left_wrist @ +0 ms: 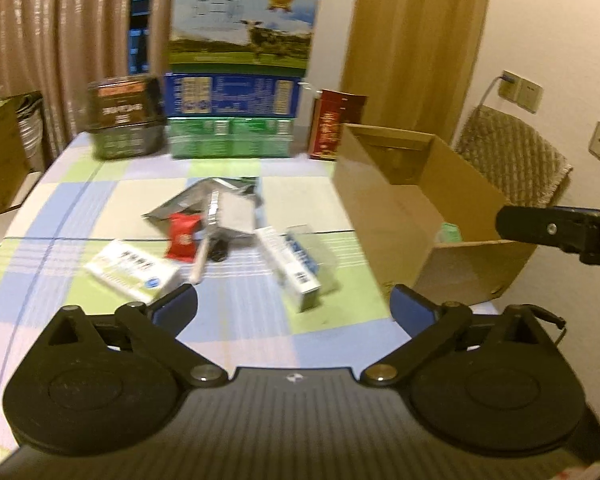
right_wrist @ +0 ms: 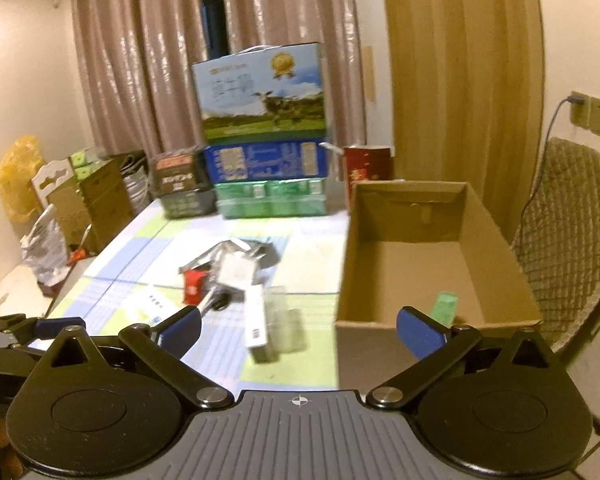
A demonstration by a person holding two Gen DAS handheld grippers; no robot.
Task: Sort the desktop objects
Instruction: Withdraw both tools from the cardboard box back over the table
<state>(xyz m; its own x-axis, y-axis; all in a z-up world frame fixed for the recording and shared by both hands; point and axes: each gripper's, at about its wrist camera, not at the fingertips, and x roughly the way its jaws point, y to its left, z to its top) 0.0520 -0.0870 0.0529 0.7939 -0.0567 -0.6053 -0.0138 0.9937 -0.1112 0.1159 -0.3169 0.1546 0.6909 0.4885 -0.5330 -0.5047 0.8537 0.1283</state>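
Green packet (right_wrist: 444, 307) lies in cardboard box (right_wrist: 496, 216) beyond the empty, wide-spread right hand-held gripper (right_wrist: 299, 330).

The left tongs (left_wrist: 294, 306) are wide open with nothing between them, over the checked tabletop (left_wrist: 236, 344). A red packet (left_wrist: 182, 236), white boxes and a silver bag lie in a pile ahead. A brown cardboard box (left_wrist: 384, 216) stands to the right.

This is a room in a home. A table (right_wrist: 132, 240) wears a pastel checked cloth; behind it hang shiny beige curtains (right_wrist: 140, 60) over a dark window. At the table's far edge stand stacked grocery cartons, a milk box (right_wrist: 260, 92) with a cow on top. Right of the table sit a quilted chair (right_wrist: 572, 248) and wall sockets (right_wrist: 592, 114).
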